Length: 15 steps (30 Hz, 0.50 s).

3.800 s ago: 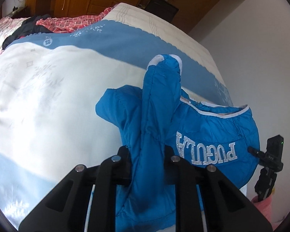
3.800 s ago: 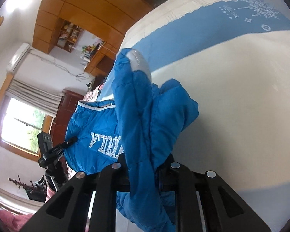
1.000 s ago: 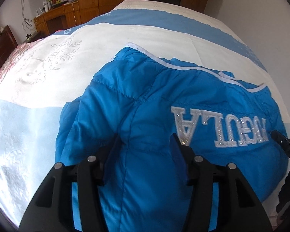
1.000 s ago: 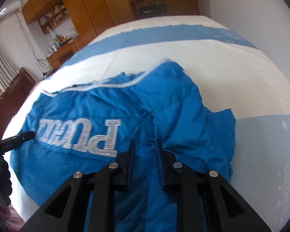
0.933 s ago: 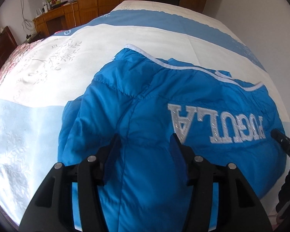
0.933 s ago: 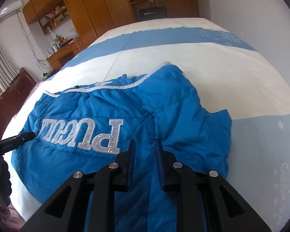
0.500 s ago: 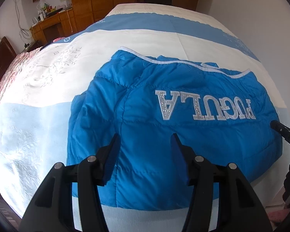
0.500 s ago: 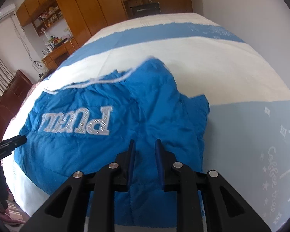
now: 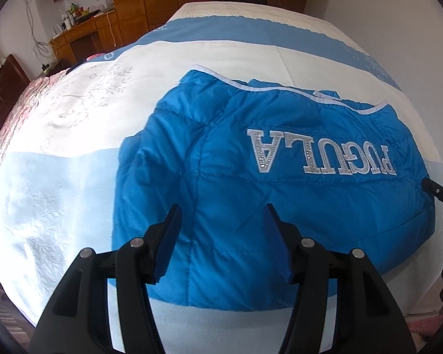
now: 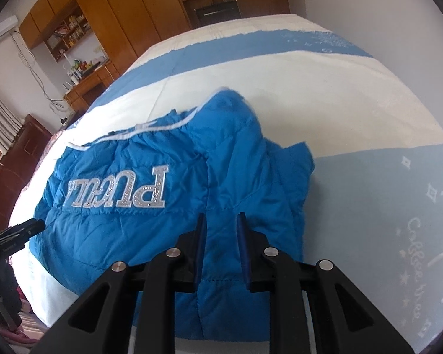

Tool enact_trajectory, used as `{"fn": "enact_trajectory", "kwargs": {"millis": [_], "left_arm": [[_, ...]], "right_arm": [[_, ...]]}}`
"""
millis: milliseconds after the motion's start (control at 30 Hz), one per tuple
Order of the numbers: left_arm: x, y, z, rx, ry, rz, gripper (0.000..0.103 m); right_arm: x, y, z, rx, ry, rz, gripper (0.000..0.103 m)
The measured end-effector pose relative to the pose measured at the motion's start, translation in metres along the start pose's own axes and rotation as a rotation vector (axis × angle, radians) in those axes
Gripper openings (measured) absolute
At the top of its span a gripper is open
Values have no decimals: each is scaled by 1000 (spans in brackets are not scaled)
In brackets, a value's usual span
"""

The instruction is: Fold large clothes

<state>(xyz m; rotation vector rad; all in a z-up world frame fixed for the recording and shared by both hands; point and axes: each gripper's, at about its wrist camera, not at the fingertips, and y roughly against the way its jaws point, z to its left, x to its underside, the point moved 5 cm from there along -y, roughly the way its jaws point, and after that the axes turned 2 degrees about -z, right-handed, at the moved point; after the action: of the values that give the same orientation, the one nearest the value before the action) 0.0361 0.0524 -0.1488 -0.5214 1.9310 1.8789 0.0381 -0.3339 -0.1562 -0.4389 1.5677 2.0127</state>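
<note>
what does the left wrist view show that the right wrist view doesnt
Only the left wrist view shows the pink patterned bedding along the bed's left edge, all of the silver lettering and the left gripper head on, its jaws wide apart, having just been opening, with nothing pinched. Only the right wrist view shows the white script print on the pale blue band, the upper wall shelves and the right gripper, jaws narrow, above the jacket. Both show the blue padded jacket lying back-up on the striped bedspread, plus the wooden cabinets.
</note>
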Motion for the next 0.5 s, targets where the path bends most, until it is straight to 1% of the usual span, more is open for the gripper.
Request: {"fn": "enact_trajectory", "kwargs": {"millis": [100, 133, 200, 267, 333, 400, 500], "left_arm": [[3, 6, 13, -9, 30, 5, 63], [4, 8, 20, -17, 47, 9, 64], [8, 11, 36, -31, 82, 17, 66], [12, 12, 53, -25, 139, 36, 68], [17, 13, 66, -11, 187, 53, 69], [25, 13, 77, 8, 242, 67, 70], [34, 14, 86, 67, 318, 88, 71]], "right_arm": [[-5, 10, -6, 29, 4, -13, 22], [-7, 12, -9, 36, 0, -10, 29], [-10, 15, -16, 51, -13, -13, 38], [-12, 15, -23, 57, -25, -2, 42], [-11, 12, -30, 52, -46, 20, 49], [-9, 9, -35, 39, -67, 41, 49], [-8, 4, -40, 29, -85, 66, 49]]}}
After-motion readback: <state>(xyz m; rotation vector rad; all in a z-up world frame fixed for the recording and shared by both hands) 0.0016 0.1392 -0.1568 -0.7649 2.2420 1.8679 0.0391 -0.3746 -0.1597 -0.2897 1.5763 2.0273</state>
